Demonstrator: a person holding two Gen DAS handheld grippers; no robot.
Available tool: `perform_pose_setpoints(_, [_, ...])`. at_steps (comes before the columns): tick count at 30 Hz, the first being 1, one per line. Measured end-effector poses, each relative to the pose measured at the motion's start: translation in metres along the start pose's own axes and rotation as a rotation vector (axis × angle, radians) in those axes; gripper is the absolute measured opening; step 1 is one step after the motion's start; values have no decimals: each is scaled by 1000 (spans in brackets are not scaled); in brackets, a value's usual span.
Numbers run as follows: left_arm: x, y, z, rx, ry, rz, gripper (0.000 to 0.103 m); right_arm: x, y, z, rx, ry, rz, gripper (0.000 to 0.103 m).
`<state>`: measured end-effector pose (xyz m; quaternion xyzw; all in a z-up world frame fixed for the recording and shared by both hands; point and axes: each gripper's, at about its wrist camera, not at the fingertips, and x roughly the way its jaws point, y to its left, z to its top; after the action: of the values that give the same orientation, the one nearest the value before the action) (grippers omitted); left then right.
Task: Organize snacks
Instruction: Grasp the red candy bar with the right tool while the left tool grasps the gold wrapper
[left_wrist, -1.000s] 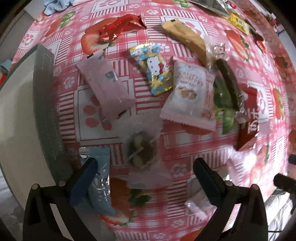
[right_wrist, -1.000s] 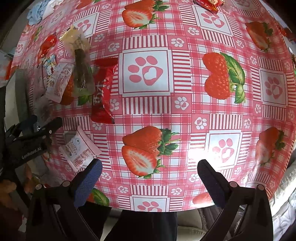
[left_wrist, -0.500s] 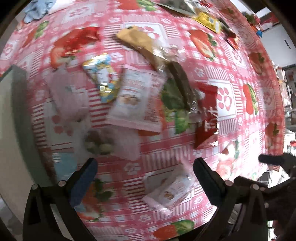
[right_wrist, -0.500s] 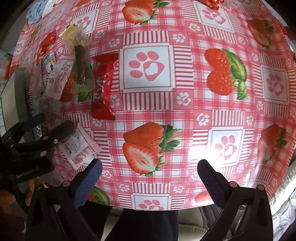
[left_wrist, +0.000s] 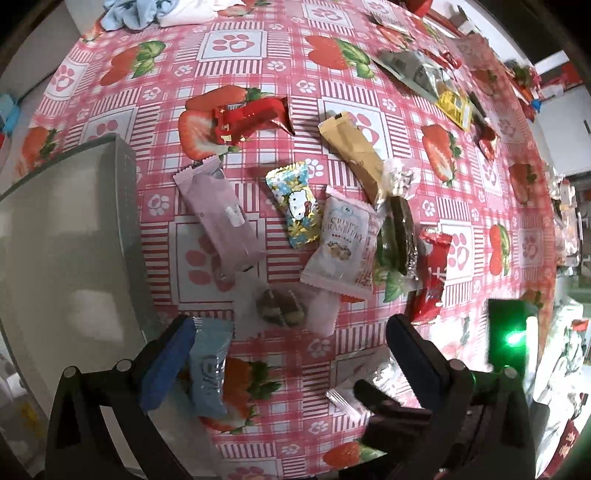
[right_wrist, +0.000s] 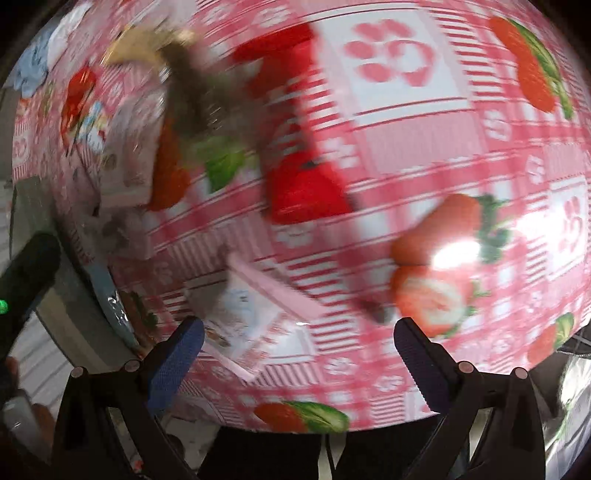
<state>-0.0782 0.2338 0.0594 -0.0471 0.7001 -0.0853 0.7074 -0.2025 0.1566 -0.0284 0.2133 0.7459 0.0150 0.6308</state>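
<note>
Several snack packets lie on a strawberry tablecloth. In the left wrist view I see a pink packet (left_wrist: 218, 218), a Hello Kitty packet (left_wrist: 297, 206), a white cranberry packet (left_wrist: 343, 243), a clear packet of nuts (left_wrist: 282, 314), a light blue packet (left_wrist: 208, 365) and a red wrapper (left_wrist: 251, 116). My left gripper (left_wrist: 291, 362) is open and empty above the nuts and the blue packet. My right gripper (right_wrist: 297, 360) is open and empty over a white and pink packet (right_wrist: 247, 317); this view is blurred. A red packet (right_wrist: 303, 177) lies beyond it.
A grey box (left_wrist: 66, 236) stands at the left table edge. A tan packet (left_wrist: 352, 147), a dark bar in clear wrap (left_wrist: 400, 232) and a red packet (left_wrist: 432, 273) lie to the right. More snacks (left_wrist: 421, 74) lie at the far right. Cloths (left_wrist: 147, 11) lie at the back.
My left gripper has swung back left toward the grey box and blue packet. My right gripper has moved fast left and closer to the white and pink packet. Both stay open.
</note>
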Motion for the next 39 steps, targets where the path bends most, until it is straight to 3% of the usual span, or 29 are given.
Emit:
perform_pose_setpoints(2, [1, 2, -6, 19, 8, 8, 103, 7, 10, 1, -60, 2, -60, 103])
perform_pose_setpoints(8, [2, 3, -10, 44, 35, 8, 103, -4, 1, 13, -185, -43, -133, 103])
perform_pose_setpoints(12, [3, 5, -13, 42, 43, 6, 103, -23, -26, 31, -168, -71, -139, 103])
perform_pose_setpoints(16, [5, 7, -15, 31, 52, 14, 103, -57, -43, 59, -121, -157, -123, 103])
perform_pose_setpoints(26, [4, 5, -17, 34, 65, 30, 103, -67, -33, 147, -139, -143, -173, 103])
perform_pose_setpoints(34, [6, -10, -6, 56, 76, 57, 103, -62, -26, 195, -201, -55, -217, 103])
perform_pose_setpoints(37, [7, -13, -1, 62, 79, 108, 103, -66, -16, 191, -186, -89, -220, 92])
perform_pose_setpoints(39, [9, -12, 1, 59, 89, 111, 103, -71, -13, 182, -207, -103, -224, 71])
